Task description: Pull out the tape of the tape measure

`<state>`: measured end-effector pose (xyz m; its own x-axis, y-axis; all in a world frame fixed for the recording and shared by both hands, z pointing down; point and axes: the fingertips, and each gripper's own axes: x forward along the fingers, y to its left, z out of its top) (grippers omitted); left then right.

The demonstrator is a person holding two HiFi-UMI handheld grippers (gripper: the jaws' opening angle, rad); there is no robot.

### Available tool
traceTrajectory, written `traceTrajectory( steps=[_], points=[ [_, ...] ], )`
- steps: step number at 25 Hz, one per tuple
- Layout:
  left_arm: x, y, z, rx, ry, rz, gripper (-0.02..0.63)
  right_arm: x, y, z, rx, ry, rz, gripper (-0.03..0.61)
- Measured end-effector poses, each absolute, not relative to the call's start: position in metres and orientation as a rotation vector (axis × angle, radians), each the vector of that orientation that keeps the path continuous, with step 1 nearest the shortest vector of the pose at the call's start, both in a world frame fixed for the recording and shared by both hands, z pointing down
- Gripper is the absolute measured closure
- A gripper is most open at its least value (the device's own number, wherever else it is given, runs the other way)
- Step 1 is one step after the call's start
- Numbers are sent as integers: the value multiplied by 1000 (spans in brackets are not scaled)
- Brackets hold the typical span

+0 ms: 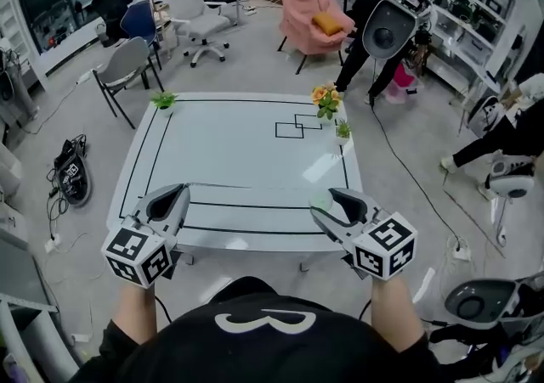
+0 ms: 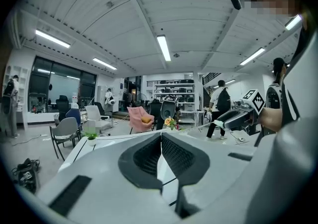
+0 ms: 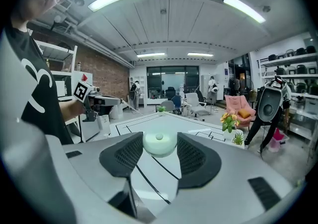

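Note:
My right gripper (image 1: 330,198) (image 3: 159,138) hovers over the front edge of the white table (image 1: 238,148), shut on a pale green round tape measure (image 1: 320,200) (image 3: 159,144) whose case sits between its pads. A thin pale tape (image 1: 255,187) runs level from that case leftward to my left gripper (image 1: 184,192) (image 2: 161,136). The left jaws are shut on the tape's end. In the left gripper view the right gripper (image 2: 237,117) shows at the right with the green case (image 2: 219,124) at its tip. The right gripper view shows the left gripper (image 3: 97,100) at the left.
Black lines mark the tabletop. A pot of orange flowers (image 1: 325,100) and a small green plant (image 1: 343,129) stand at the back right, another plant (image 1: 163,100) at the back left corner. Office chairs (image 1: 127,67), a pink armchair (image 1: 313,16) and a standing person (image 1: 374,42) lie beyond.

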<state>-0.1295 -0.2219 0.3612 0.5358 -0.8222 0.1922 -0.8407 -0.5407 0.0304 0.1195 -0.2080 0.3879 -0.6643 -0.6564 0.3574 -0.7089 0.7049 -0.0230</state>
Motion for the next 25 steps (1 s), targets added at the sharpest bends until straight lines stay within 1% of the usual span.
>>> traceTrajectory(
  steps=[15, 25],
  points=[
    [-170, -222, 360, 2577, -1546, 232, 601, 123, -213, 380, 1103, -2579, 228, 360],
    [-160, -226, 371, 2565, -1480, 258, 601, 105, -216, 391, 1036, -2560, 256, 360]
  ],
)
